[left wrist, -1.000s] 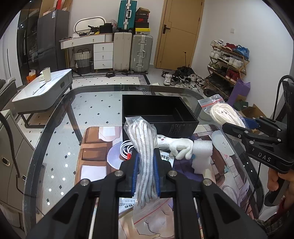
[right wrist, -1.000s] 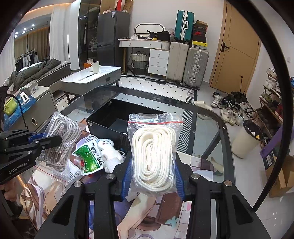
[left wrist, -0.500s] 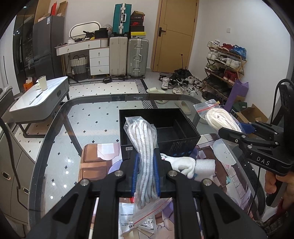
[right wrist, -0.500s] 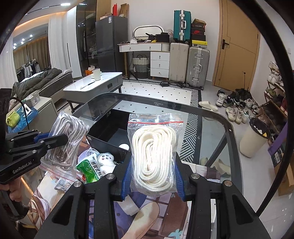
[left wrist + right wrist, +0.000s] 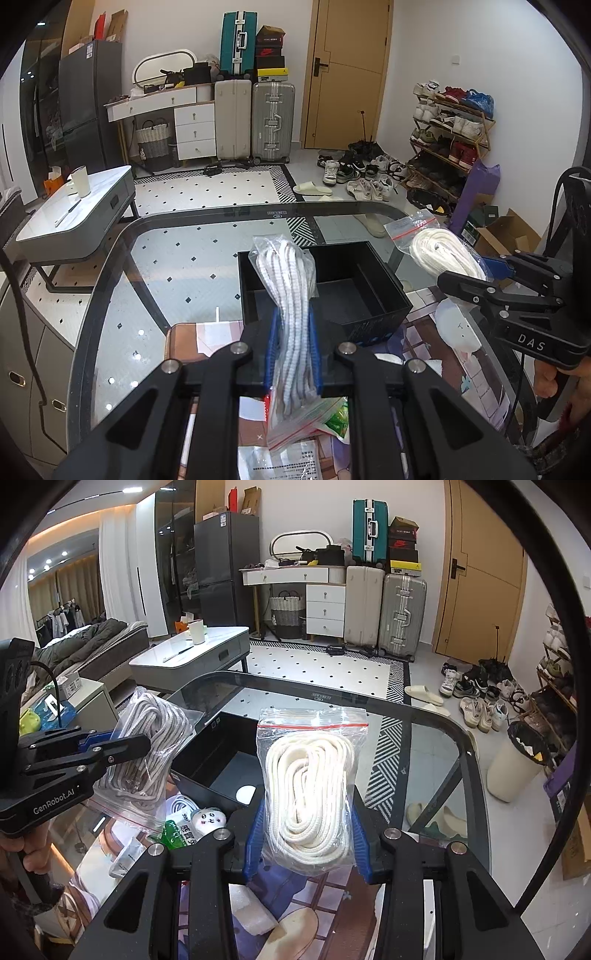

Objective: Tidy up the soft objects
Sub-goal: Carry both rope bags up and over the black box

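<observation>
My left gripper [image 5: 292, 349] is clamped tight on a clear zip bag of grey-and-white braided cord [image 5: 291, 295]; the blue pads [image 5: 272, 347] squeeze the bundle at its middle, so the top of the bag stands up ahead of the fingers and its red-striped seal end hangs below them. My right gripper [image 5: 306, 840] grips a clear zip bag of thick cream-white rope [image 5: 312, 786], a fatter bundle that keeps the jaws partly apart, the blue pads pressing its lower sides while the red-sealed top rises in front of the fingers.

Both bags are up off the surface. Just ahead of and below both grippers sits an open black rectangular box [image 5: 343, 280] on the oval glass table [image 5: 155, 273]; from the left wrist the corded bag overlaps its near left wall, and from the right wrist the box lies ahead and to the left, between my two grippers. Something round and white lies on the floor of the box [image 5: 245, 794].

Beneath the left gripper, on a printed illustrated mat [image 5: 295, 897], lie a green packet [image 5: 176, 835] and a small white plush figure with a drawn face [image 5: 208, 818], close to the box's near wall. A block of white foam [image 5: 251, 910] rests below my right gripper.
</observation>
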Demonstrator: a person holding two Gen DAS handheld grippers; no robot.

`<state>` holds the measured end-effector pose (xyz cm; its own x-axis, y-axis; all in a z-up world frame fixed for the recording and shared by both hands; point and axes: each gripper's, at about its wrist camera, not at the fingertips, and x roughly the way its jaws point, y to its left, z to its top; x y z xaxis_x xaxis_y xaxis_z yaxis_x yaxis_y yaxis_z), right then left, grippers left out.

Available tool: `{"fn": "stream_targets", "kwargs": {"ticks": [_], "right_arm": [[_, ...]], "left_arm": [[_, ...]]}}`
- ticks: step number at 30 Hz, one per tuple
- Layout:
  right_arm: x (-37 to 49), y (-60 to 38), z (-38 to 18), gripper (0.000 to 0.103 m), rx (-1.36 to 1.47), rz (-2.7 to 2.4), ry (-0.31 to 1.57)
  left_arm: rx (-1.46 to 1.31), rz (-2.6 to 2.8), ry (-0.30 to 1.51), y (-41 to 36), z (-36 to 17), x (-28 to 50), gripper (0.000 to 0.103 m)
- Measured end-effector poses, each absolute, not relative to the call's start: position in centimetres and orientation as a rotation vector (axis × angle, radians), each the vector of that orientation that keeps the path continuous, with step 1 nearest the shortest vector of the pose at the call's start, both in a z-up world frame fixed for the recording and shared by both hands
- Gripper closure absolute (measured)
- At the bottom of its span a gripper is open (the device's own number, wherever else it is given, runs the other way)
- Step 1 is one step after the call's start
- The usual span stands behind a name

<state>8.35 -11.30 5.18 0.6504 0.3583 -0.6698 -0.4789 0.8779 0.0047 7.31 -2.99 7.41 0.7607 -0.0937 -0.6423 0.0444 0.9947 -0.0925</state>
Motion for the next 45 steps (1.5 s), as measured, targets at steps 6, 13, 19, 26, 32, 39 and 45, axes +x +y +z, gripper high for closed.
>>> {"fn": "stream_targets", "kwargs": {"ticks": [6,13,19,26,32,39,45], "right_arm": [[9.3,-10.9,5.3,0.062,-0.178,0.483,0.721],[10.2,-11.2,5.1,0.062,-0.174,0.489,0.723],[10.6,-10.9,5.1,0.062,-0.169,0.493,0.727],[11.2,-10.7,4.7,0.062,-0.157,0.502,0.738],[12.1,-10.4,4.5,0.062,-0.146,0.515,0.749],[12.9,-10.3,4.1,0.062,-0.125,0.538,0.762],[13.7,-10.1,3.7,0.062,-0.107,0.562,0.775]], "left_arm": [[-0.073,-0.081,0.704,-2.7,7.4,8.1,0.09],[-0.063,-0.087,0.714,-2.2,7.2,9.7,0.09],[-0.063,-0.092,0.721,-2.0,7.1,10.7,0.09],[-0.065,-0.103,0.725,-1.7,6.7,12.0,0.09],[-0.065,-0.104,0.733,-1.8,6.3,12.9,0.09],[-0.063,-0.112,0.73,-1.8,6.0,13.8,0.09],[-0.059,-0.118,0.733,-1.8,5.5,14.5,0.09]]}}
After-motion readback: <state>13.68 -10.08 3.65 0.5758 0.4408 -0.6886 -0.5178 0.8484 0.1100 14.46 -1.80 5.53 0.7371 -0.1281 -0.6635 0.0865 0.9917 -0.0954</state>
